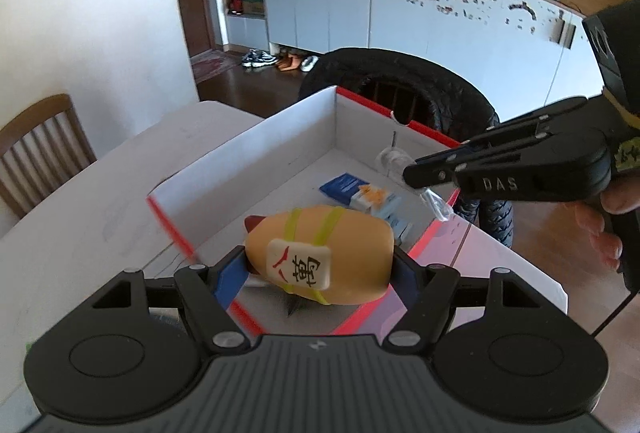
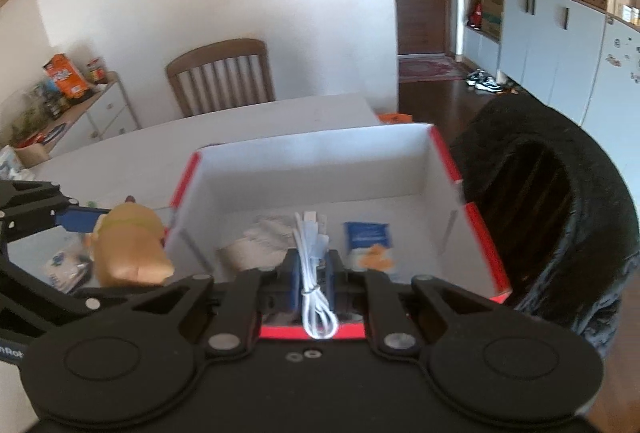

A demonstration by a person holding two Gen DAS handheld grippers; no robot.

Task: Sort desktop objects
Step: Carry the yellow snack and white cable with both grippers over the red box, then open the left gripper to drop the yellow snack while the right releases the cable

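Observation:
My left gripper point(image 1: 320, 265) is shut on a tan plush toy point(image 1: 320, 253) with yellow bands and a mahjong-tile patch, held over the near edge of a white box with red rims point(image 1: 248, 149). The toy point(image 2: 128, 249) also shows at the left of the right wrist view, just outside the box's left wall point(image 2: 188, 177). My right gripper point(image 2: 314, 273) is shut on a coiled white cable point(image 2: 314, 273) above the box's near edge. In the left wrist view the right gripper point(image 1: 416, 175) hangs over the box with the cable point(image 1: 394, 159).
In the box lie a blue packet point(image 2: 366, 235), an orange-and-white packet point(image 2: 374, 257) and a beige item point(image 2: 256, 245). The box sits on a white table point(image 2: 260, 125). A black-covered chair point(image 2: 552, 209) stands right, a wooden chair point(image 2: 222, 73) behind. Small items point(image 2: 64, 269) lie left.

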